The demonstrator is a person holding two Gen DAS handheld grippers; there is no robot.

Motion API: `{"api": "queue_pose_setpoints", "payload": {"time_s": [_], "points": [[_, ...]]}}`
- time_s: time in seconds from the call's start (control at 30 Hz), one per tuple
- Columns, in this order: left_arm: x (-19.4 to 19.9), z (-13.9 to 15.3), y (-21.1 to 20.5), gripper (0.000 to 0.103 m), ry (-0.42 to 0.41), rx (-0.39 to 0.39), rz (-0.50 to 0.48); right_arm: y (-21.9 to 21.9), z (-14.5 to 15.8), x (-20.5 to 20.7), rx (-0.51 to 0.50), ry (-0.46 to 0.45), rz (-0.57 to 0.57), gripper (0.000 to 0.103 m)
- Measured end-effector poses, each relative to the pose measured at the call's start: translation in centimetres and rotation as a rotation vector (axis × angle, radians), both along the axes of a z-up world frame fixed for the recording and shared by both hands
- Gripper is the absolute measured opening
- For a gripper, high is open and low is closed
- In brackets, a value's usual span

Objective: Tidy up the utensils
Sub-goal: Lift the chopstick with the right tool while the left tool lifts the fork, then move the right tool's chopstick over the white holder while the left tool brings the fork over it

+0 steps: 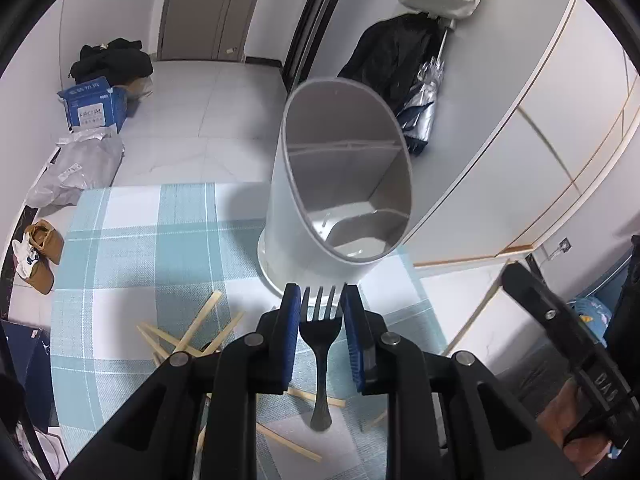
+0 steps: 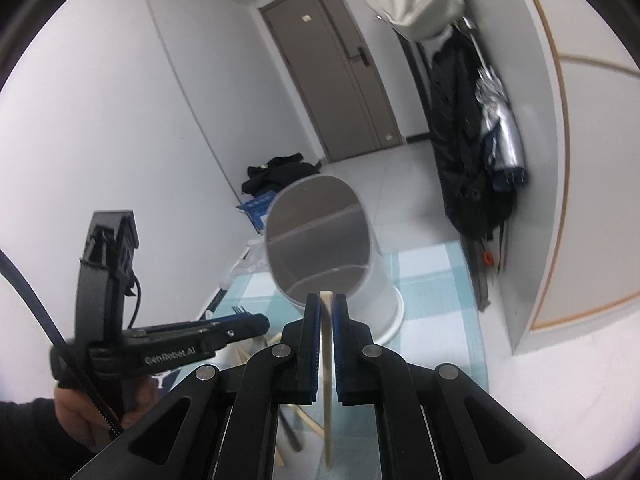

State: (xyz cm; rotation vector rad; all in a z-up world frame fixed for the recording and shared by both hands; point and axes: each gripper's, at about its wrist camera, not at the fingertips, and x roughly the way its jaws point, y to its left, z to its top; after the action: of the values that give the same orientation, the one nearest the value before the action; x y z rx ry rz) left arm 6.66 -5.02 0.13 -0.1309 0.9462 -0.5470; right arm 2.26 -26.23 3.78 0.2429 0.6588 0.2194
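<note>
black fork (image 1: 321, 334) in left claw (image 1: 321, 300) | holder (image 1: 304, 216) just ahead

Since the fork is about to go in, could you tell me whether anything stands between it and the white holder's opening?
Nothing visible does. The black fork, clamped in the left gripper, points at the utensil holder, whose near compartment looks empty.

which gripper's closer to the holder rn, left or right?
Hard to call; both about equally near. Left gripper, shut on the fork, hangs just short of the holder rim. Right gripper, shut on a chopstick, also hangs just short of it.
</note>
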Motion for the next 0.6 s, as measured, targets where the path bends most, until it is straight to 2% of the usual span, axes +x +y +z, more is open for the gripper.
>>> {"api": "queue_pose_setpoints", "payload": {"time_s": [0.17, 0.37, 0.6], "points": [[-0.2, 0.3, -2.1, 0.017, -0.010, -0.003, -0.021, 0.9, 0.2, 0.2, -0.032, -0.009, -0.003, 0.005], [0.0, 0.6, -2.1, 0.017, -0.024, -0.012, -0.047, 0.9, 0.3, 0.8, -0.031, -0.007, -0.014, 0.005], [0.2, 3.3, -1.4, 0.017, -0.045, -0.052, -0.056, 0.9, 2.2, 0.9, -0.019, -0.034, -0.015, 0.005]]}}
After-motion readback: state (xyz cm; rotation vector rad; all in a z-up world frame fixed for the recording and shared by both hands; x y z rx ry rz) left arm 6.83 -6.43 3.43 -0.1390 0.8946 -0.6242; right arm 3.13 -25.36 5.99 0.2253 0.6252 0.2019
